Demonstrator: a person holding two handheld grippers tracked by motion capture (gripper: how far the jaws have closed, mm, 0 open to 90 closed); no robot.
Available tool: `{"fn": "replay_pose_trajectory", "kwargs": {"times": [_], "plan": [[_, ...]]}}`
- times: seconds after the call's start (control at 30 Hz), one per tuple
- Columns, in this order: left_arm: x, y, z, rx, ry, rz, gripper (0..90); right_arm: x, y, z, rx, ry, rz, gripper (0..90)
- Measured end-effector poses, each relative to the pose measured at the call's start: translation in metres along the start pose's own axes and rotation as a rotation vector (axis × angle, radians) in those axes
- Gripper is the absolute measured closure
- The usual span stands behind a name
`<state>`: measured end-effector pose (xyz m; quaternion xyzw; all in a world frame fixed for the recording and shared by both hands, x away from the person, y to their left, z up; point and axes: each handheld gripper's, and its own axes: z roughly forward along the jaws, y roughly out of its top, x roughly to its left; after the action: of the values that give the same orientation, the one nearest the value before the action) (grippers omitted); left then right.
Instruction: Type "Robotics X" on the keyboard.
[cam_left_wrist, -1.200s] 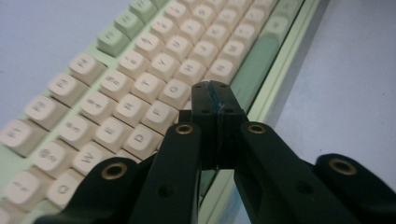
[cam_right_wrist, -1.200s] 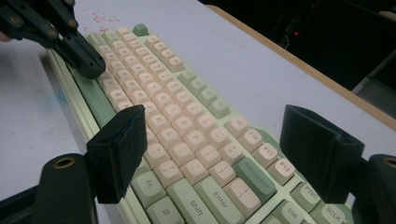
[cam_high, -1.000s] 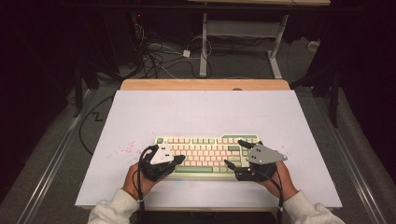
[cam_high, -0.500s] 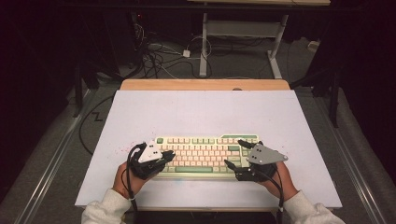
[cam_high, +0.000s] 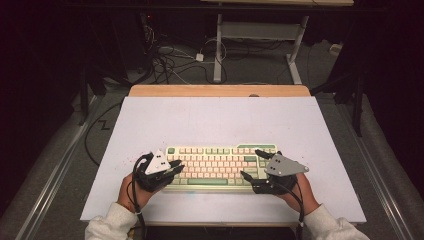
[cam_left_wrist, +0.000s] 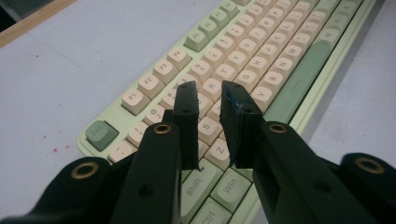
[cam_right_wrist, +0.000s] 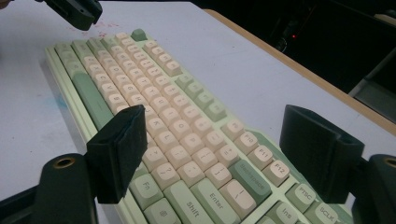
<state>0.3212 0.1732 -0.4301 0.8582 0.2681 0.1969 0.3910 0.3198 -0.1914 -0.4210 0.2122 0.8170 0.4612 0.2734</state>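
A pale green keyboard (cam_high: 215, 165) with cream and green keys lies flat on the white table top (cam_high: 215, 120). My left gripper (cam_high: 177, 167) hovers over the keyboard's left end, above the letter keys near S and Z (cam_left_wrist: 208, 88). Its jaws have just been opening and stand a narrow gap apart with nothing between them. My right gripper (cam_high: 251, 163) hangs over the keyboard's right end with its jaws spread wide above the keys (cam_right_wrist: 215, 114), and no pad presses on anything. The keyboard (cam_right_wrist: 140, 74) runs away toward the left gripper (cam_right_wrist: 74, 11) in the right gripper view.
The white top sits on a wooden table (cam_high: 220, 90) whose far edge shows behind it. Cables (cam_high: 170, 60) and a metal stand's legs (cam_high: 218, 55) lie on the dark floor beyond. Faint red specks mark the table top (cam_high: 131, 159) left of the keyboard.
The left gripper shifted slightly left along the keyboard's end, and its jaws parted from shut to a narrow gap. The right gripper and the keyboard stayed put.
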Motion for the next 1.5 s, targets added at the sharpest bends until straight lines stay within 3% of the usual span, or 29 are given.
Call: {"fn": "replay_pose_trajectory", "kwargs": {"times": [0.1,0.17,0.27,0.33,0.4,0.6,0.7,1.03,1.2,1.5], "plan": [[0.002,-0.001,-0.001,0.005,0.013,-0.004,63.6,0.0,0.0,0.0,0.0,0.002,0.002,24.3],[0.003,-0.002,-0.003,0.004,0.013,-0.003,61.5,-0.001,0.0,-0.001,0.002,0.002,-0.001,25.2],[0.004,-0.003,-0.004,0.006,0.022,-0.007,47.3,-0.002,0.0,-0.002,0.001,0.006,0.008,31.3],[0.005,-0.005,-0.006,0.0,0.028,-0.012,42.6,-0.003,0.0,-0.003,-0.003,0.013,0.002,41.0],[0.005,-0.007,-0.008,0.004,0.054,-0.011,31.0,-0.004,0.0,-0.004,0.0,0.026,-0.003,49.1],[0.006,-0.012,-0.013,-0.013,0.075,-0.025,24.0,-0.008,0.002,-0.007,0.021,0.055,0.006,81.3],[0.007,-0.015,-0.015,-0.021,0.093,-0.03,20.2,-0.01,0.002,-0.007,0.046,0.064,0.005,90.0],[0.006,-0.027,-0.022,-0.02,0.118,-0.029,17.9,-0.013,-0.002,-0.008,0.143,0.091,-0.011,90.0],[0.004,-0.031,-0.023,-0.011,0.11,-0.046,18.4,-0.013,-0.004,-0.006,0.171,0.105,-0.009,90.0],[0.002,-0.032,-0.02,-0.004,0.107,-0.047,18.7,-0.012,-0.012,0.01,0.253,0.133,-0.02,90.0]]}}
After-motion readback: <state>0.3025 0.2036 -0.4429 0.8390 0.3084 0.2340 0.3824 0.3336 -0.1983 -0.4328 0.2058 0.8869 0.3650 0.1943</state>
